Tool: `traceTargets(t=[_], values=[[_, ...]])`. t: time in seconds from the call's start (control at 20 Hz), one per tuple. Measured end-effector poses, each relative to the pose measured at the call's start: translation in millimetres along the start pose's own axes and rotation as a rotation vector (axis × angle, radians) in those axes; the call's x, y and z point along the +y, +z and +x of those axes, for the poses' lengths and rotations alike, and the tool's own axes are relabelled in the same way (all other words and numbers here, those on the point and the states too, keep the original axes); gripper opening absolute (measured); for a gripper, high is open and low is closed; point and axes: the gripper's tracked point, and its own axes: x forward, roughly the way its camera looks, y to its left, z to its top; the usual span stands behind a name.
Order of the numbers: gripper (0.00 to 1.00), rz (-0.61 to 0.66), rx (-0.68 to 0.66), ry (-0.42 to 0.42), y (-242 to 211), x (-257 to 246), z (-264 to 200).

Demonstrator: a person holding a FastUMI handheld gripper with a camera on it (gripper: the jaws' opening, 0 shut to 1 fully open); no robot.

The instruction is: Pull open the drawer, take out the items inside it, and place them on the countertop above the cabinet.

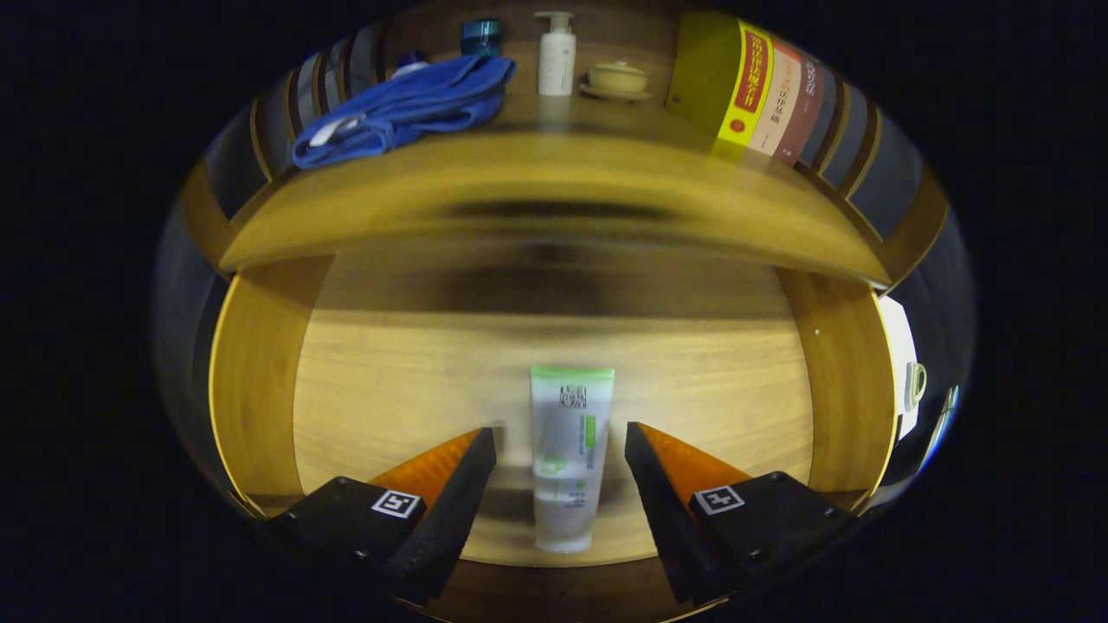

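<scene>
**Tube lying in the open drawer, claw spread around it**

A white tube with a green end is lying flat on the wooden floor of the open drawer, its green end pointing toward 12 o'clock and its rounded end toward 6 o'clock. It is sitting between the two fingers of the claw, which is standing wide apart; a gap is showing on each side of the tube, so neither finger is pressing on it. One finger is flanking the tube at 9 o'clock, the other at 3 o'clock.

The drawer's side walls are rising at 9 and 3 o'clock from the tube, well apart from it, and nothing is lying between the fingers and the tube.

Beyond the drawer, toward 12 o'clock, the counter is carrying several things: a folded blue towel at about 11 o'clock, a teal jar behind it, a white pump bottle at 12 o'clock, a small lidded dish just beside the bottle, and a row of upright books at 1 o'clock.
</scene>
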Motion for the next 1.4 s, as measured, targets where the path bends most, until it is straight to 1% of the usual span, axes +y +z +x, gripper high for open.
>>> traceTargets(t=[0.1,0.15,0.2,0.25,0.35,0.4,0.5,0.55,0.6,0.65,0.75,0.9,0.95,1.0,1.05,1.25,1.4], values=[[0.99,0.015,0.060,0.026,-12.4,6.8,6.3],[0.99,0.009,0.065,0.024,-13.9,4.7,7.9],[0.96,-0.003,0.083,0.013,-19.5,0.4,11.0],[0.90,-0.010,0.107,0.021,-27.0,-0.8,12.2],[0.78,-0.001,0.081,0.026,-17.9,0.2,3.2],[0.73,-0.013,0.076,0.010,-15.7,-3.9,-0.3],[0.61,-0.011,0.039,0.022,-1.3,-4.4,-14.1],[0.61,-0.001,0.018,0.024,7.9,-5.5,-22.9],[0.58,0.005,0.001,0.025,17.2,-7.2,-32.6],[0.58,0.007,-0.018,0.024,27.0,-9.3,-42.7],[0.58,0.015,-0.063,0.025,49.3,-14.3,-65.7],[0.58,0.024,-0.096,0.037,75.1,-19.9,-104.0],[0.58,0.025,-0.106,0.037,44.4,-13.9,-90.8],[0.58,0.021,-0.113,0.042,79.0,-7.6,-102.3],[0.58,0.023,-0.126,0.041,84.3,-19.1,-124.6],[0.58,0.032,-0.166,0.046,106.1,-22.5,-154.8],[0.58,0.026,-0.209,0.038,132.8,-29.5,-176.6]])
